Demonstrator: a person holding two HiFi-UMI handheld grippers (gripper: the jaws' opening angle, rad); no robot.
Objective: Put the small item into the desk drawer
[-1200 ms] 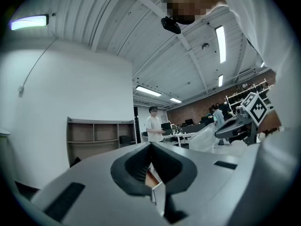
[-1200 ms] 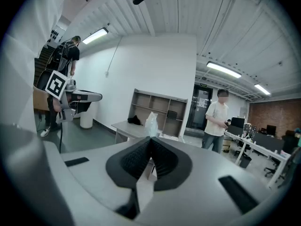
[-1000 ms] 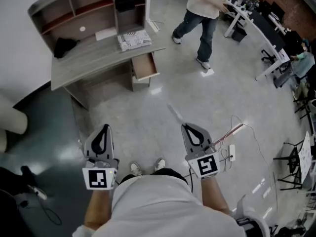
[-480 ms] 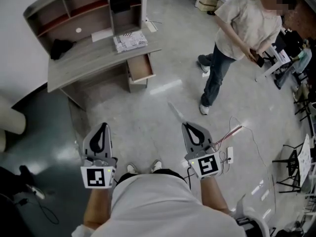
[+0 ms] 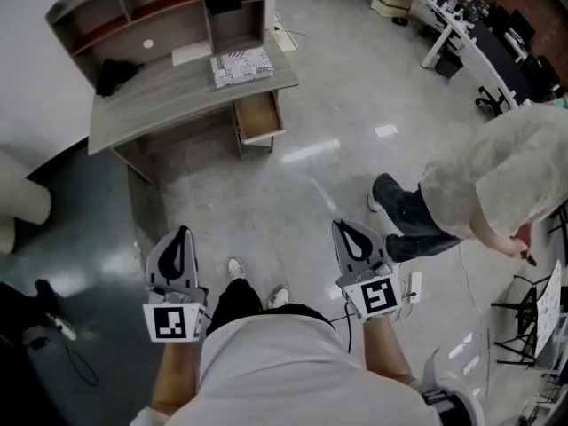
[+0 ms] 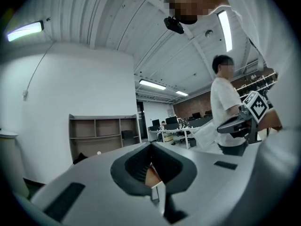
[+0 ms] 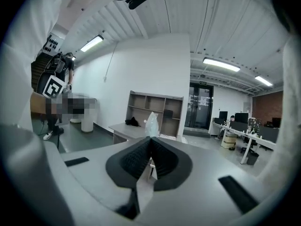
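Observation:
The grey desk (image 5: 177, 96) with a shelf hutch stands at the far left of the head view, its small drawer (image 5: 260, 118) pulled open. My right gripper (image 5: 342, 224) is shut on a small clear plastic bag (image 5: 319, 193), which sticks up above the closed jaws (image 7: 151, 124) in the right gripper view. The desk (image 7: 129, 130) shows behind the bag, several steps away. My left gripper (image 5: 184, 231) is level with the right one, over the floor. Its jaws meet at the tip (image 6: 151, 145) with nothing held.
A person (image 5: 479, 193) bends over close on the right. A power strip (image 5: 415, 282) and cables lie on the floor by my right gripper. A patterned stack (image 5: 241, 67) and a black item (image 5: 111, 76) sit on the desk. White work desks (image 5: 461, 25) line the far right.
The other person walked from the far side of the room down to my right. I took a step toward the desk, one foot now forward. Both grippers stayed shut.

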